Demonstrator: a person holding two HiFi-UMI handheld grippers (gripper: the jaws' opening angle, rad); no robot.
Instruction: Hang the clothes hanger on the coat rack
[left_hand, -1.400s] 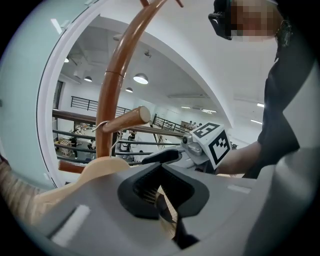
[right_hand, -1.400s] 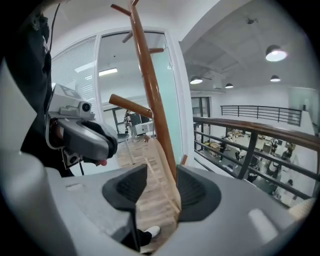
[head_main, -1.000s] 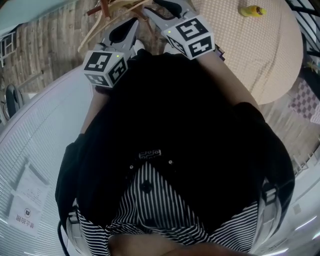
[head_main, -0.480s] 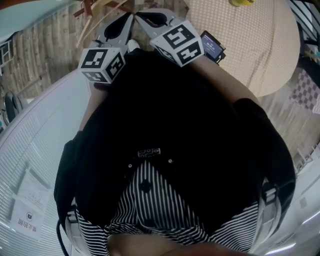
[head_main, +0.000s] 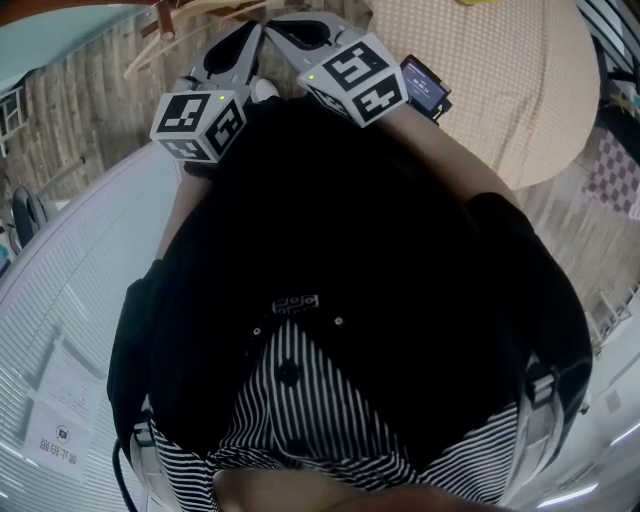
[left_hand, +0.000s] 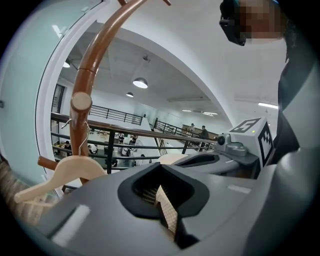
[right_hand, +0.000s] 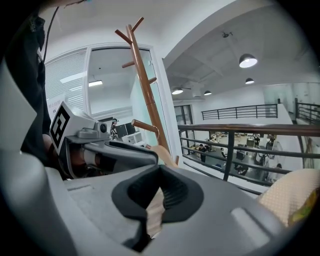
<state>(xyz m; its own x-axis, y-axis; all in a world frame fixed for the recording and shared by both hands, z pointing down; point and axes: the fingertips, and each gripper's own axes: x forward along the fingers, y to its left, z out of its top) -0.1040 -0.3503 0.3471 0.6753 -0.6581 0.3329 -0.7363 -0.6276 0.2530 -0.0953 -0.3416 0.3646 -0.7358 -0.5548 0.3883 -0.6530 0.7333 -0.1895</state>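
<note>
- In the head view we see both tools held out in front of a dark top. The left gripper (head_main: 250, 35) and the right gripper (head_main: 282, 25) run up to the top edge with their tips close together.
- Brown pegs of the coat rack (head_main: 163, 14) show at that same edge, just left of the tips. A round table (head_main: 500, 100) under a beige cloth lies to the right.
- In the left gripper view the jaws are pressed together at the tip, and we see nothing held between them.
- To the left, the clothes hanger (left_hand: 65, 172), of pale wood, hangs on the coat rack with its wire hook (left_hand: 83, 142) close against the brown pole, below a round peg end. It hangs apart from both tools.
- We cannot tell which part of the rack carries the hook.
- The right gripper lies just beside the left one, on its right.
- In the right gripper view the jaws are likewise fully closed and empty.
- The coat rack stands upright ahead, and the clothes hanger shows under a low peg, just past the left gripper's tip.
- A dark railing (right_hand: 240, 131) crosses behind.
</note>
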